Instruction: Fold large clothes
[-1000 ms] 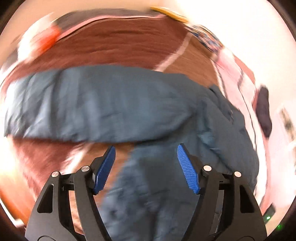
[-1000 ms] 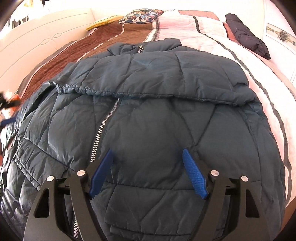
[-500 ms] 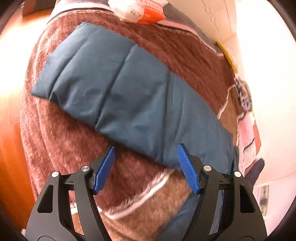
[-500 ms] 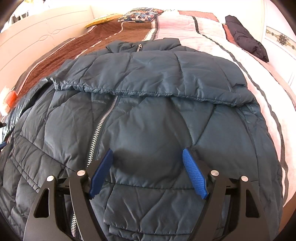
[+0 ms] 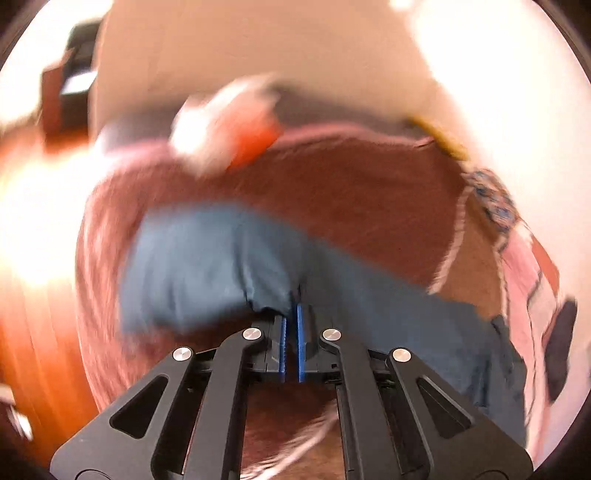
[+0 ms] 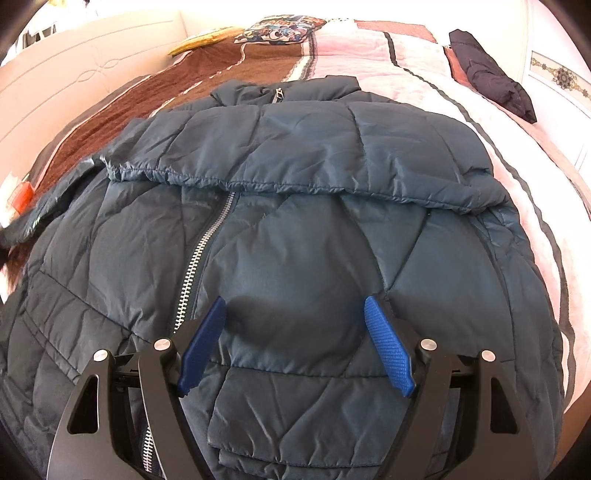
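A dark teal puffer jacket [image 6: 295,240] lies front up on the bed, its zipper [image 6: 199,258] running down the middle. One sleeve [image 6: 295,158] is folded across the chest. My right gripper [image 6: 295,321] hovers open just over the lower front panel, with nothing between its pads. In the blurred left wrist view, the other sleeve [image 5: 207,266] stretches out over the brown blanket. My left gripper [image 5: 291,314] is shut on that sleeve's near edge, where the fabric bunches at the fingertips.
The bed has a brown and pink striped blanket [image 5: 351,206] and a cream headboard [image 6: 92,74]. A white and orange bag [image 5: 225,125] lies past the sleeve. A patterned pillow [image 6: 284,29] and a folded dark garment [image 6: 491,81] sit at the far end. Wooden floor [image 5: 33,295] is at the left.
My left gripper went from open above the sleeve to shut on its edge, and its view swung and blurred. My right gripper stayed put, open over the jacket.
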`<state>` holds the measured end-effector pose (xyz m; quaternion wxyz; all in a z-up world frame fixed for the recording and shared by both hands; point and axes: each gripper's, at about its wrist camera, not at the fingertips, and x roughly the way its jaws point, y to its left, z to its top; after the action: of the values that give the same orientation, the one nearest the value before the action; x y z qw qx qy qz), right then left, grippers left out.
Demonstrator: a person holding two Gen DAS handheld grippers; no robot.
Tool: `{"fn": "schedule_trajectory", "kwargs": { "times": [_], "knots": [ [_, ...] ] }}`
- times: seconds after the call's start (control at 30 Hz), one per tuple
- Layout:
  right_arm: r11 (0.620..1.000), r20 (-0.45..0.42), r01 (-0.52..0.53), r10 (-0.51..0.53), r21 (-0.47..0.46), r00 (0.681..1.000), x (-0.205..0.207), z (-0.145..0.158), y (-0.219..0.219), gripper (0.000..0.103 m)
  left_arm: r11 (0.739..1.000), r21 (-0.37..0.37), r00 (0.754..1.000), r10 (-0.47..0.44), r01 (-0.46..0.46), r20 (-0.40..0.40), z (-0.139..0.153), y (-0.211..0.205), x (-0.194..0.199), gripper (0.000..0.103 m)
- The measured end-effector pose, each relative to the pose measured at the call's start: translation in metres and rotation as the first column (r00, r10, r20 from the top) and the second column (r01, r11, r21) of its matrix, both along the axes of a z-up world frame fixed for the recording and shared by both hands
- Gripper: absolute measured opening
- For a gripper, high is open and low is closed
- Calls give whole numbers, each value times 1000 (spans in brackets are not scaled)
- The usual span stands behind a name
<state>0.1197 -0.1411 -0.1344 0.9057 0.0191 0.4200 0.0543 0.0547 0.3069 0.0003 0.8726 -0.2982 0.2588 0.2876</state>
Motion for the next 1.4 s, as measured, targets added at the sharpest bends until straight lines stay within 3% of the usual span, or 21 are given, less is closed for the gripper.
{"fn": "schedule_trajectory", "kwargs": {
  "times": [0.1,0.2,0.27,0.4,0.43,0.5,0.63,0.77,0.97,1.03,1.1,1.17,1.27,1.33,1.4],
  "knots": [
    [999,-5,0,0,38,1000,2,9,-8,74,982,138,988,-141,130,70,58,-34,18,3],
    [999,38,5,-7,54,999,2,28,-20,73,938,227,947,-296,263,125,104,-76,40,3],
    [997,74,24,-29,68,997,2,41,-32,73,888,281,896,-416,364,153,129,-114,54,3],
    [985,105,85,-102,151,989,4,62,-73,73,756,346,755,-633,556,171,159,-194,73,3],
    [979,106,104,-124,174,987,4,65,-85,73,714,339,707,-687,612,170,161,-217,79,3],
    [970,111,142,-167,198,980,1,69,-103,73,643,308,630,-761,701,156,155,-254,92,3],
    [955,114,210,-236,208,965,-2,70,-137,73,549,220,548,-834,807,70,115,-311,116,3],
    [941,98,257,-283,219,954,-10,64,-162,73,499,145,511,-858,854,-55,57,-353,137,3],
    [933,56,276,-296,230,954,-12,49,-172,73,476,121,491,-845,871,-213,-5,-375,144,5],
    [935,48,270,-288,230,956,-10,45,-170,73,457,119,472,-846,881,-248,-12,-379,138,12],
    [937,43,262,-278,230,960,-10,44,-165,73,430,97,439,-857,898,-269,-17,-381,134,37],
    [942,42,248,-263,225,964,-10,45,-160,73,408,103,420,-866,907,-270,-16,-384,126,48],
    [953,49,222,-236,209,970,-8,47,-150,73,372,112,389,-888,921,-246,-5,-379,111,55],
    [958,50,206,-220,199,974,-7,49,-143,73,363,111,379,-897,925,-225,1,-371,102,56],
    [963,52,189,-202,192,978,-7,51,-135,73,379,120,397,-894,917,-209,8,-356,90,61]
  ]
}}
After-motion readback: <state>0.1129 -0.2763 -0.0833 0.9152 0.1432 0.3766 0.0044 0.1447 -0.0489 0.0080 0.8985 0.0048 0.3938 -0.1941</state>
